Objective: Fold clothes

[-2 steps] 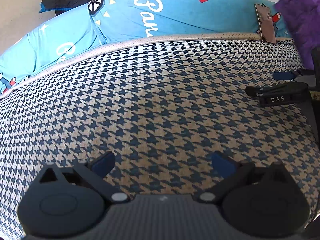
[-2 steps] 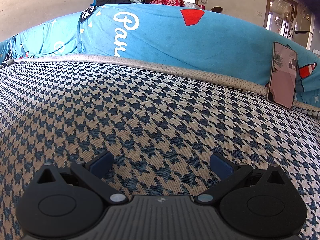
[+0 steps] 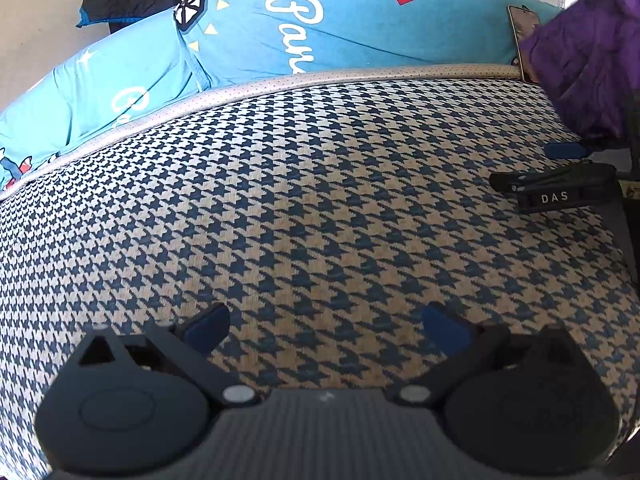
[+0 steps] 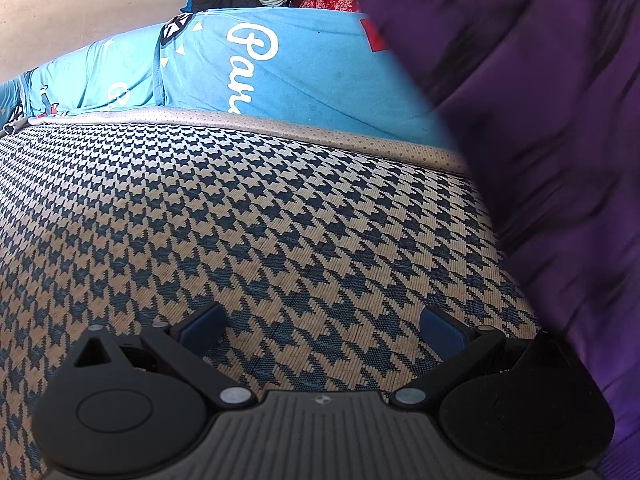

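We judge that we are at the very start of the fold: the purple garment [image 4: 532,152] is not yet laid out, and it shows blurred at the right of the right wrist view, hanging or dropping over the right side of the houndstooth bed cover [image 4: 248,216]. In the left wrist view the same cloth sits at the upper right, just above our right hand-held gripper [image 3: 560,168] and partly hiding a phone [image 3: 522,28] propped against the blue printed bedding [image 3: 320,28]. Our left hand-held gripper [image 3: 326,326] hovers over bare cover with its jaws spread wide and nothing between them; the right hand-held gripper [image 4: 322,326] is likewise released and empty. Whether the garment touches the bed we cannot tell. Next, we think, the cloth must settle flat on the cover, and then each gripper should find an edge or corner to pinch.
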{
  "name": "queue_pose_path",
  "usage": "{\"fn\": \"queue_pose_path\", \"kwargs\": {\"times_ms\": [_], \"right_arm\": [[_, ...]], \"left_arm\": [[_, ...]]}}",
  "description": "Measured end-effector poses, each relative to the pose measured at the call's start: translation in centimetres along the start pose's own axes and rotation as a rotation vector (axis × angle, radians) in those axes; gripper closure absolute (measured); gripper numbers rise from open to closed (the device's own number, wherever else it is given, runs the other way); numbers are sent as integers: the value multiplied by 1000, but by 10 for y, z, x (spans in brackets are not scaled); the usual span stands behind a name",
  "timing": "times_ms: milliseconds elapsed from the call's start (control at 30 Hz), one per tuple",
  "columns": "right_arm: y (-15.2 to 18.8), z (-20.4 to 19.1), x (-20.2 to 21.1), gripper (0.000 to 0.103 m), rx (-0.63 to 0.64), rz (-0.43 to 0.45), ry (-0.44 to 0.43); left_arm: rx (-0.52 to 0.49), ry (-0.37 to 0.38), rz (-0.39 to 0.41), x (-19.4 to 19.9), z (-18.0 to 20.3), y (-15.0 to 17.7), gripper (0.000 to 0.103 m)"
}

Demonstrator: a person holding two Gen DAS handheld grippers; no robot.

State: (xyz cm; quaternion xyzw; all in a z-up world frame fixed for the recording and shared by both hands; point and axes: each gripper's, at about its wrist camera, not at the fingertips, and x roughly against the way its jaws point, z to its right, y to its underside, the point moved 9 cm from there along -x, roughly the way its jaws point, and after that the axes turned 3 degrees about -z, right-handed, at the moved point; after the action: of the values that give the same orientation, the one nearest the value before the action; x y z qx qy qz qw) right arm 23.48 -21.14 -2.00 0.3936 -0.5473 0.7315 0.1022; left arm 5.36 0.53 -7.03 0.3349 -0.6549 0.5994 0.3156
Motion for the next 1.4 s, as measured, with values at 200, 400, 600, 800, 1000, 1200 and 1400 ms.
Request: {"fn": "queue_pose_path", "kwargs": {"times_ms": [200, 400, 600, 800, 1000, 1200, 1400], "right_arm": [[11, -7, -6, 0, -13, -4, -11], [15, -2, -9, 0, -22, -2, -20], [15, 9, -13, 0, -23, 2, -20], [17, 26, -17, 0, -23, 6, -20], [21, 48, -21, 0, -20, 11, -17], [28, 76, -25, 0, -21, 15, -17], [44, 103, -32, 0, -21, 19, -17]], "left_arm": [[10, 37, -16, 4, -3, 10, 0], [4, 20, -61, -7, -4, 20, 0], [-6, -3, -78, -13, 1, 26, 0], [26, 6, -96, -15, -14, 33, 0], [28, -10, -110, -15, -3, 30, 0], [2, -19, -81, -9, 21, 26, 0], [1, -42, -73, 8, 8, 35, 0]]}}
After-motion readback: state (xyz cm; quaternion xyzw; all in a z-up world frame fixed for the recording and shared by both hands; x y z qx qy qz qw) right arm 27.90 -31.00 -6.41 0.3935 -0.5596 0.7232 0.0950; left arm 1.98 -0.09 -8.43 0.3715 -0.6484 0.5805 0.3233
